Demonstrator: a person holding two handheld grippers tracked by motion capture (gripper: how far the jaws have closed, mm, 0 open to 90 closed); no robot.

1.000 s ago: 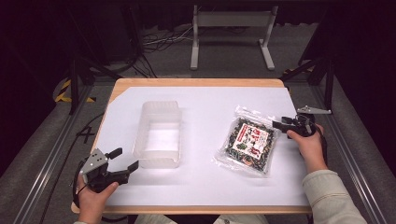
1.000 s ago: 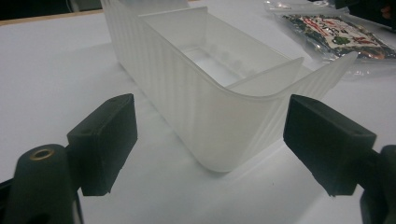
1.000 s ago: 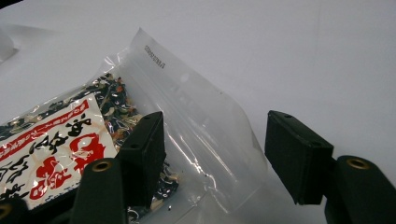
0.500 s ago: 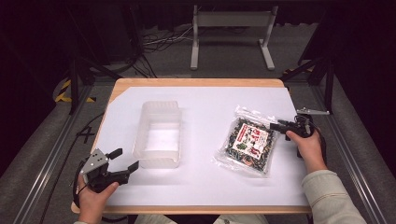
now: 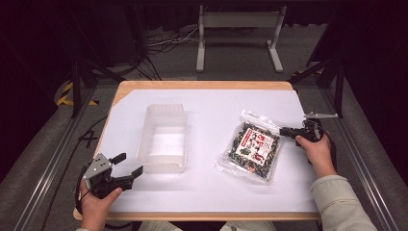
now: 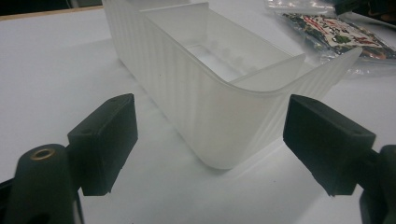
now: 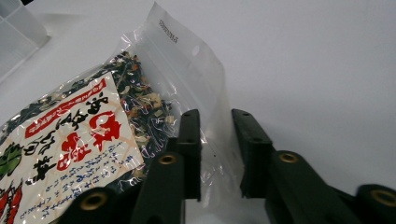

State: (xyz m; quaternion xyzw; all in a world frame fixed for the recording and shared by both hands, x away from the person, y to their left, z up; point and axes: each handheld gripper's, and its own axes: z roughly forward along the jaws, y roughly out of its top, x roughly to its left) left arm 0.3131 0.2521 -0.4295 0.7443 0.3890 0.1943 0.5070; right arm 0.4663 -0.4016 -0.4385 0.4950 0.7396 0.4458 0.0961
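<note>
Right tongs just closing over clear flat dried-food packet's edge, gap remaining; left tongs spread before translucent ribbed plastic tub. Grasp step; next, probably pinch firmly, lift.

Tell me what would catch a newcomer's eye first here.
The clear packet of dried food, with its red and white label, lies right of centre on the white table. The right gripper has just been closing over its clear edge. Left of centre stands an empty translucent tub.
</note>
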